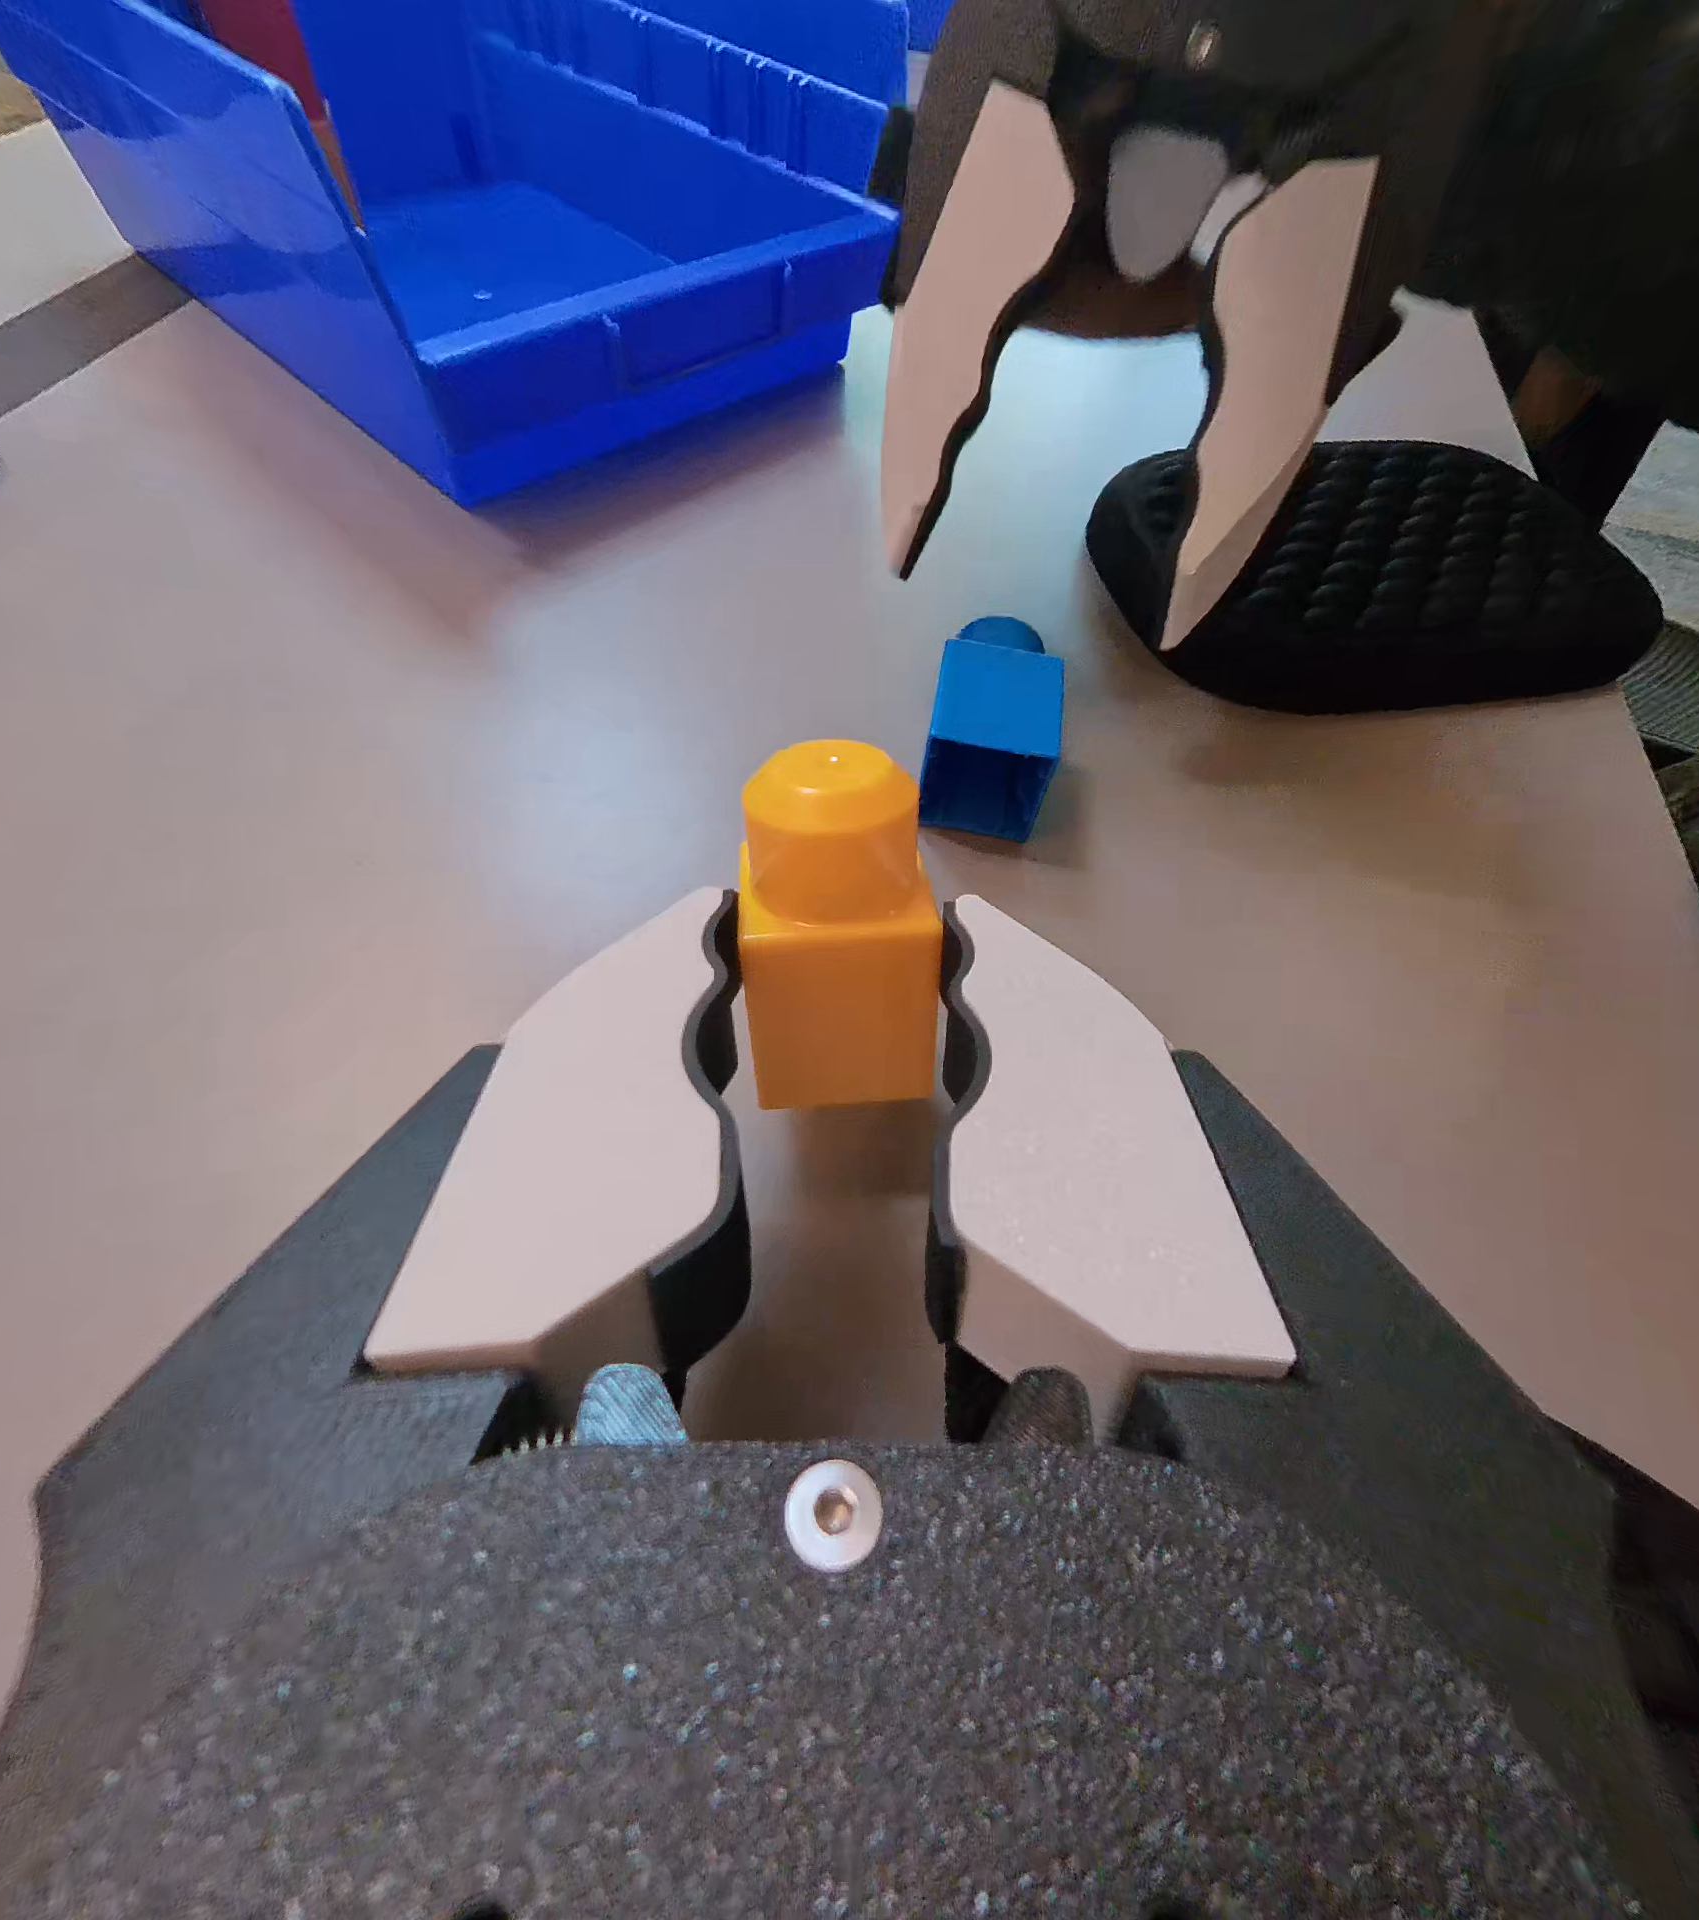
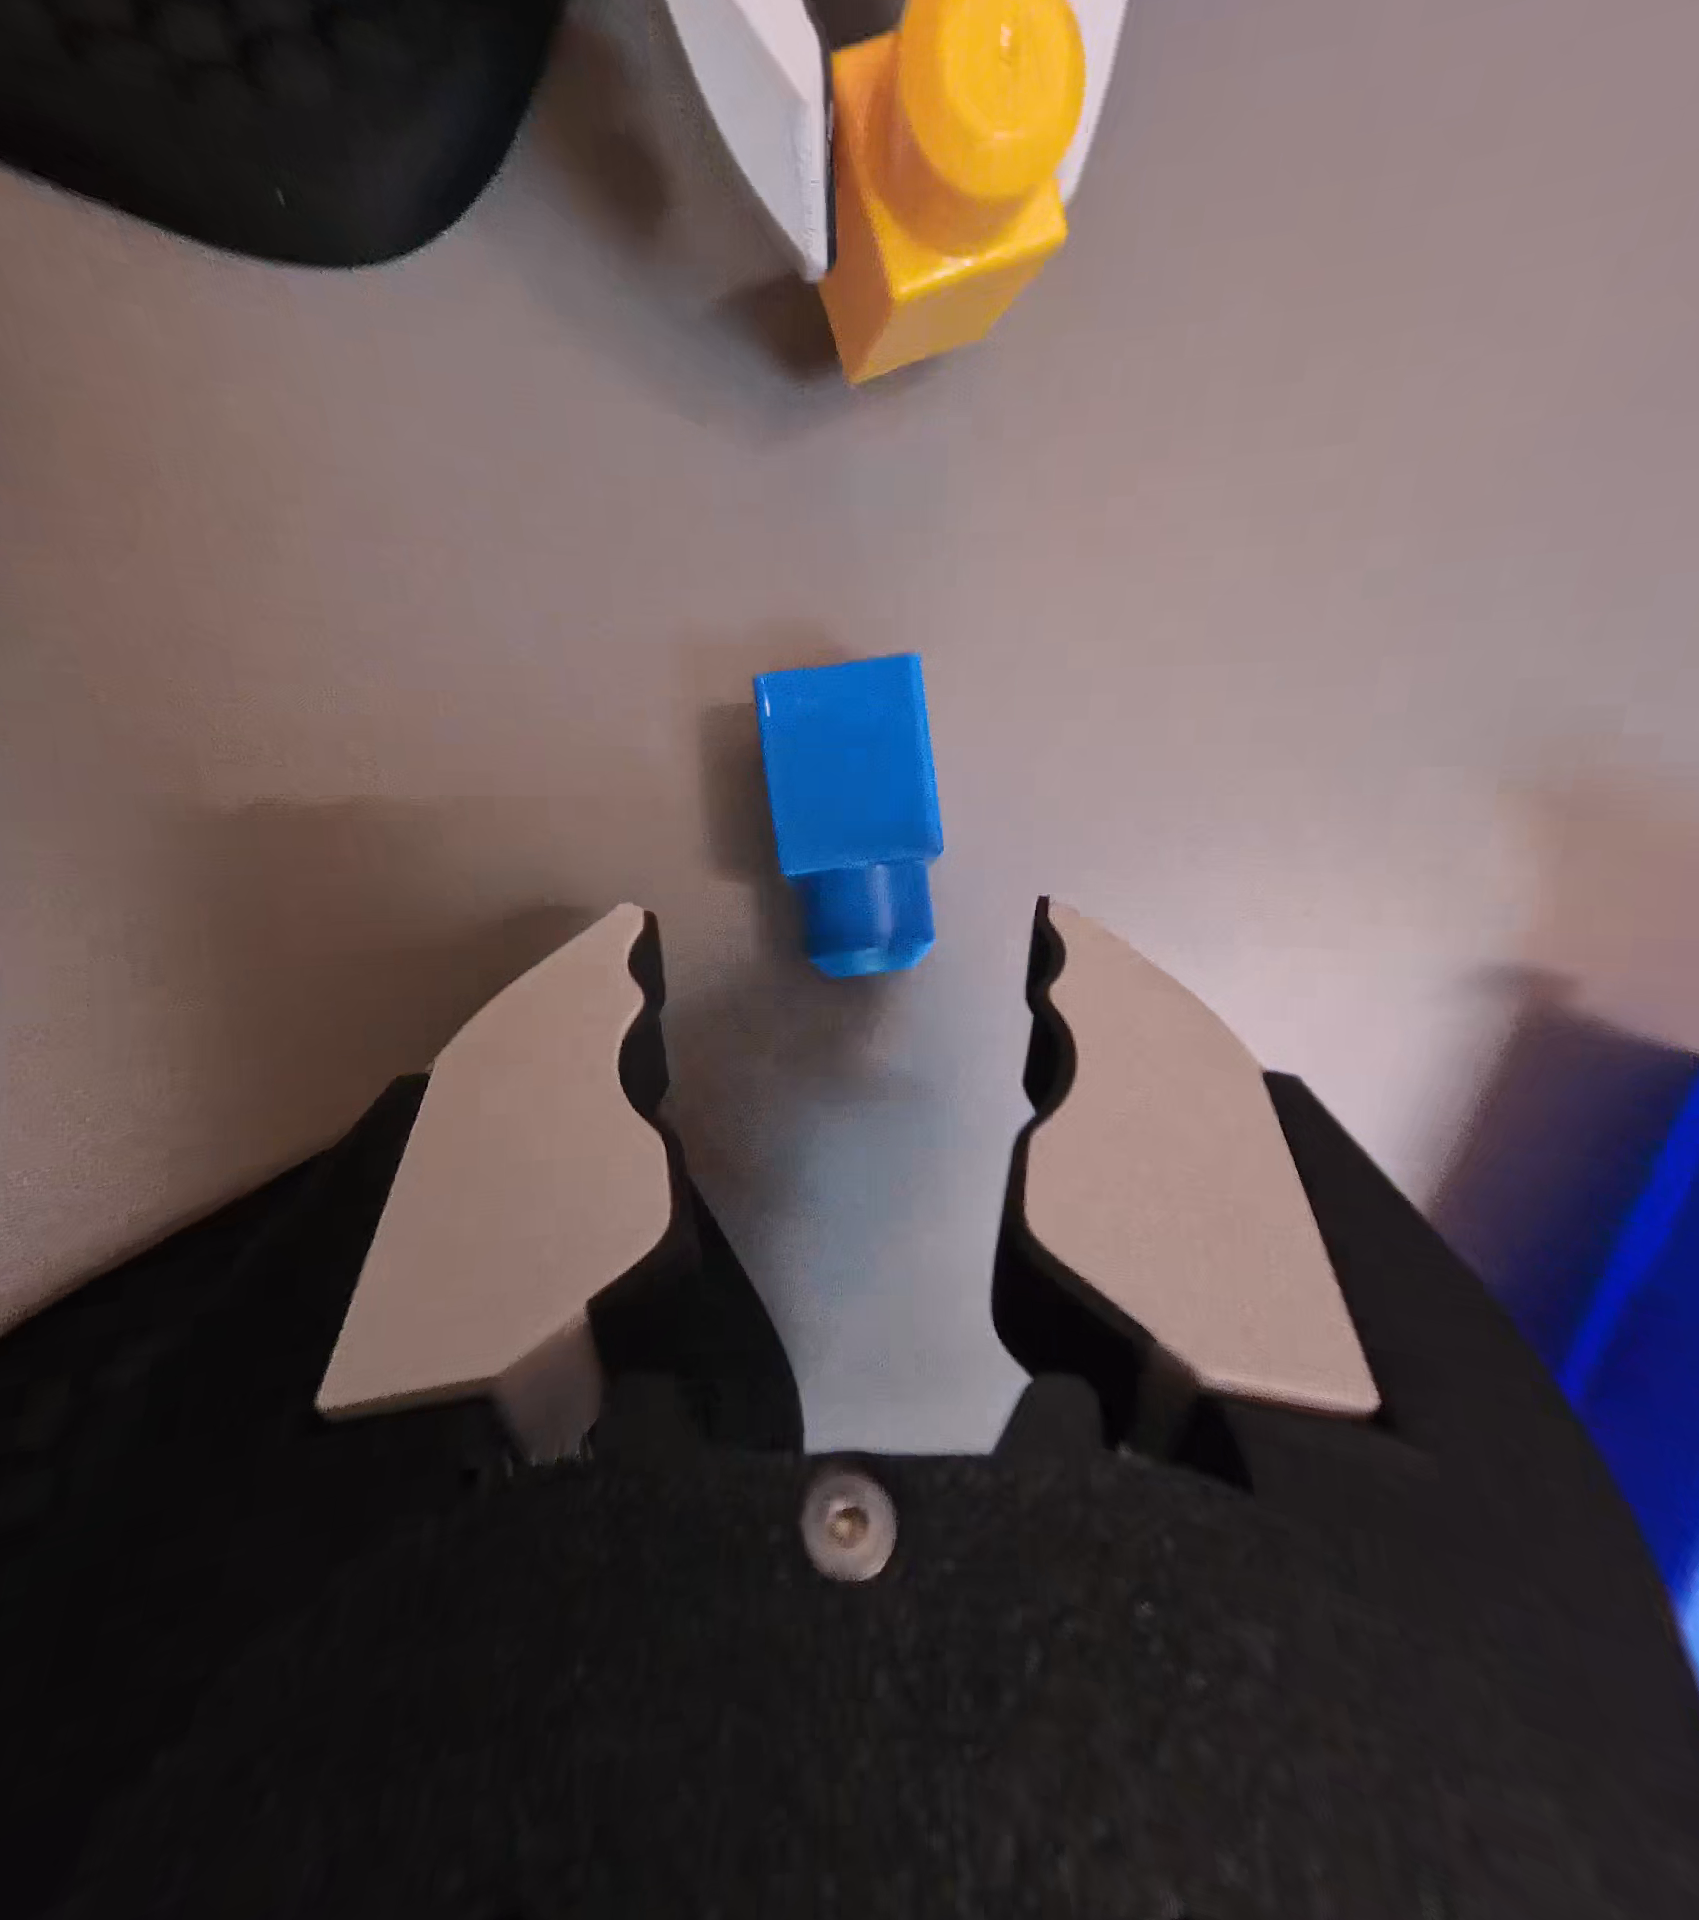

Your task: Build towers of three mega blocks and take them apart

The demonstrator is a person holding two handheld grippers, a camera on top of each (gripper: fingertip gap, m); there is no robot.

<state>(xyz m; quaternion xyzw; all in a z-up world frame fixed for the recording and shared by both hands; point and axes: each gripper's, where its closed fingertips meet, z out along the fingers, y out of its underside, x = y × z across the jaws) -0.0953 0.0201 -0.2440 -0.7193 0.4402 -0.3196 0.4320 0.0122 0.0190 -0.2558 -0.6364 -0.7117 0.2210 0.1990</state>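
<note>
Blue bin (image 1: 512, 260) sits far left on the tabletop (image 1: 201, 831), open front toward me, nothing visible inside. My left hand-held gripper (image 1: 840, 935) is closed on the orange block (image 1: 834, 997), pads against its flat side walls, stud up, block lifted clear of the surface. Just right of it the blue block (image 1: 996, 732) lies tipped on its side, hollow base toward me, stud pointing away. My right hand-held gripper (image 1: 1042, 603) hangs above it, spread wide and holding nothing. Blocks look like light, hollow, stiff plastic, smooth enough to slip; I judge the flat opposite walls the best hold, not the round stud. Tabletop is a smooth, matte grey-brown with a soft sheen. A black dimpled pad (image 1: 1396, 582) rests at the far right edge.
</note>
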